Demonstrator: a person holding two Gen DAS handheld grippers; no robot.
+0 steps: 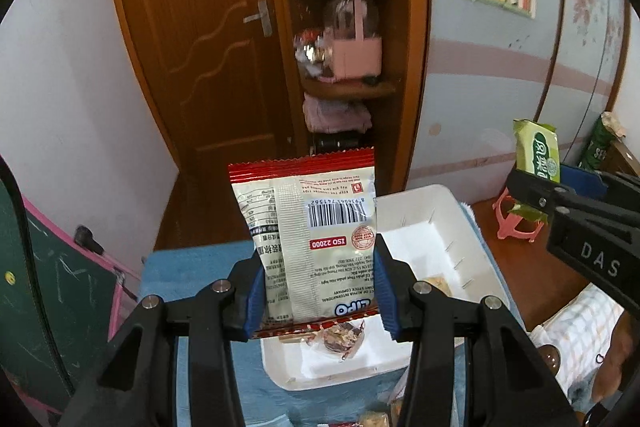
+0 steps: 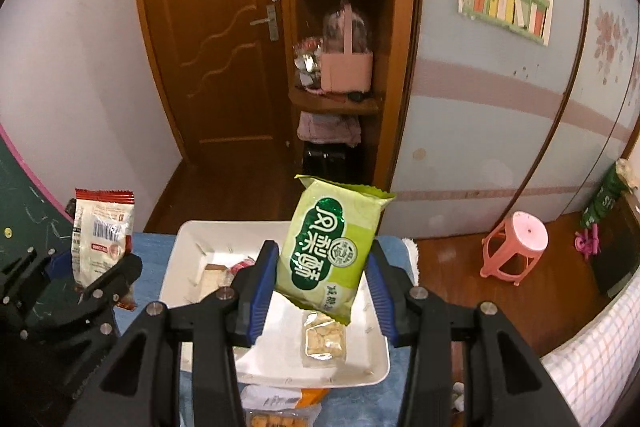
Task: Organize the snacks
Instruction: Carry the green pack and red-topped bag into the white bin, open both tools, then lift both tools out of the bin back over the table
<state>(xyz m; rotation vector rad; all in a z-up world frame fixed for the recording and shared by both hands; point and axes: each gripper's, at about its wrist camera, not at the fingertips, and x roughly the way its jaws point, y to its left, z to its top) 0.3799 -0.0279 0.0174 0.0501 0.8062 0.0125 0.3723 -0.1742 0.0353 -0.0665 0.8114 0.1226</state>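
Gripping a red-and-cream snack packet (image 1: 308,239) between the blue pads (image 1: 256,301) of the left gripper (image 1: 318,301), barcode side toward the camera, printing upside down, packet standing upright above the jaws. Squeezed at the lower edge only, red crimped seal at the top free in the air. Directly beyond and below those fingers, a white foam tray (image 1: 440,211) on a blue cloth (image 1: 192,263), with a small wrapped sweet (image 1: 340,337) lying in its near part and a pale biscuit piece (image 1: 438,285) further right. To the right of the left gripper, the right gripper (image 1: 532,195) in side view, clamped on a green pastry packet (image 1: 538,155).

Pinching that green pastry packet (image 2: 334,247) between the blue pads (image 2: 262,287) of the right gripper (image 2: 320,287), packet tilted with its top leaning right, lower corner hanging below the fingers. Narrow jaws, closed on the packet's sides. Beneath and beyond the fingers, the same white foam tray (image 2: 180,267), holding a clear-wrapped biscuit pack (image 2: 322,337) just under the green packet and a pale block with a red wrapper at the left. Off to the left of the right gripper, the left gripper (image 2: 100,287) with its red-and-cream packet (image 2: 102,235) held up. Far right of the fingers, a pink plastic stool (image 2: 516,247) on the wooden floor. Straight ahead, a brown door (image 2: 216,47) and open corner shelves (image 2: 340,99) with a pink basket.
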